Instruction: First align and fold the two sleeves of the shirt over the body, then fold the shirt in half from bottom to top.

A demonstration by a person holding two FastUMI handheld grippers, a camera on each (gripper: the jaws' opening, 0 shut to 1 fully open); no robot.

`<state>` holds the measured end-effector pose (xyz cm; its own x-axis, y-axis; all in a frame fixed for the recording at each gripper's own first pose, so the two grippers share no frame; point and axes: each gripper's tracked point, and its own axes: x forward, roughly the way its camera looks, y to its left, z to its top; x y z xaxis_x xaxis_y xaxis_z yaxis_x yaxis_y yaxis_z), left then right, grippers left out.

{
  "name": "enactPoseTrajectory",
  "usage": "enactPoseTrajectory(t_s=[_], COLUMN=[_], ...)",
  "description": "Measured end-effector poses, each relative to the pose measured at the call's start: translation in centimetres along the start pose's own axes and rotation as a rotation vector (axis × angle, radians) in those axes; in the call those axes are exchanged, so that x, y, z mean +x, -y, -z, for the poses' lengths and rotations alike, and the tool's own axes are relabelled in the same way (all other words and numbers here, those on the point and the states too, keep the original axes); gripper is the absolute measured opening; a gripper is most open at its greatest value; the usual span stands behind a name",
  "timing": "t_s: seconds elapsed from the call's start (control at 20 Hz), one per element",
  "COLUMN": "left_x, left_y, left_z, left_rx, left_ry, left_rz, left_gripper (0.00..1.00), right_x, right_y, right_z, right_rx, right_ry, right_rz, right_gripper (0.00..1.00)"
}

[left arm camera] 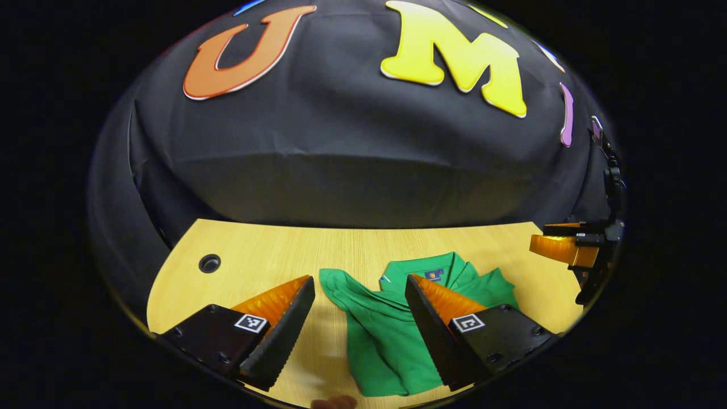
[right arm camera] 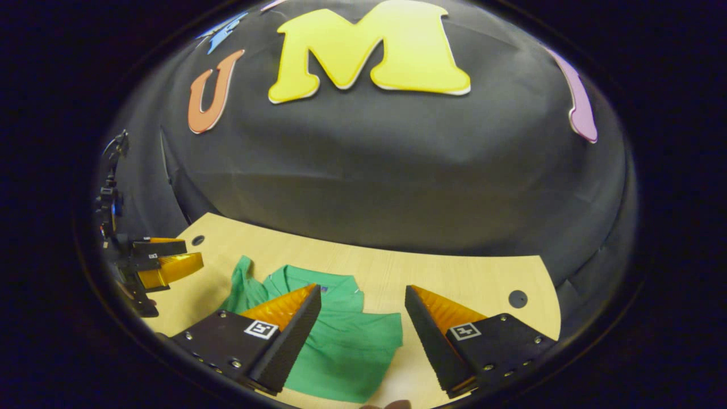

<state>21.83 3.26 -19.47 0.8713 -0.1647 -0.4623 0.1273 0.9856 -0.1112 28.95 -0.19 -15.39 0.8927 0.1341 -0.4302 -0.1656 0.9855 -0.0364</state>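
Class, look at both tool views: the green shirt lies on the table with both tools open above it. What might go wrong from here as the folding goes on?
1. The green shirt already lies bunched and uneven, so the sleeves may fold over the body out of line.
2. The left tool and right tool both hang open over layered cloth; a pinch may catch several layers at once and drag the whole shirt across the table.

We see the green shirt [left arm camera: 386,335] partly hidden behind gripper fingers [left arm camera: 429,324]; its hem is cut off at the view's lower edge.
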Motion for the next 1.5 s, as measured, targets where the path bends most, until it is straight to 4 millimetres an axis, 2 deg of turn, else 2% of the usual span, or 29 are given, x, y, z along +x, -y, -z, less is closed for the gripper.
enactPoseTrajectory(t_s=[0.2,0.45,0.7,0.85,0.95,1.1,1.15,1.25,1.3,1.35,1.5], left_x=[-5.8,-14.1,-21.0,-24.1,-26.2,-28.6,-29.3,-30.6,-31.3,-31.7,-32.7], left_y=[1.3,2.4,3.6,4.0,4.1,5.1,5.3,5.5,5.4,5.7,6.5], left_z=[-2.9,-7.5,-9.4,-10.2,-10.1,-8.9,-8.7,-8.3,-8.1,-7.9,-7.0], left_rx=[-0.002,0.021,0.029,0.031,0.019,-0.006,-0.019,-0.033,-0.037,-0.033,-0.008], left_ry=[0.079,0.238,0.347,0.404,0.43,0.429,0.429,0.441,0.45,0.459,0.472], left_rz=[0.0,-0.042,-0.077,-0.093,-0.108,-0.099,-0.095,-0.091,-0.099,-0.09,-0.081], left_gripper=[1.0,1.0,1.0,1.0,1.0,1.0,0.96,1.0,0.96,1.0,1.0], right_x=[-5.7,-13.6,-20.6,-24.5,-26.7,-29.7,-30.4,-31.4,-31.8,-32.3,-33.3], right_y=[-0.9,-2.5,-4.9,-6.4,-7.2,-7.1,-7.4,-7.9,-8.0,-8.2,-8.6], right_z=[-2.3,-4.1,-5.0,-4.5,-4.0,-3.5,-3.2,-2.6,-2.4,-2.4,-2.3], right_rx=[0.0,-0.007,-0.015,0.002,0.009,0.006,-0.007,-0.023,-0.013,0.008,0.059], right_ry=[0.093,0.201,0.319,0.363,0.386,0.443,0.449,0.448,0.449,0.457,0.499], right_rz=[0.014,0.018,0.031,0.036,0.035,0.086,0.087,0.082,0.083,0.081,0.09], right_gripper=[0.93,0.94,0.93,0.94,0.93,0.93,0.93,0.92,0.94,0.94,0.93])
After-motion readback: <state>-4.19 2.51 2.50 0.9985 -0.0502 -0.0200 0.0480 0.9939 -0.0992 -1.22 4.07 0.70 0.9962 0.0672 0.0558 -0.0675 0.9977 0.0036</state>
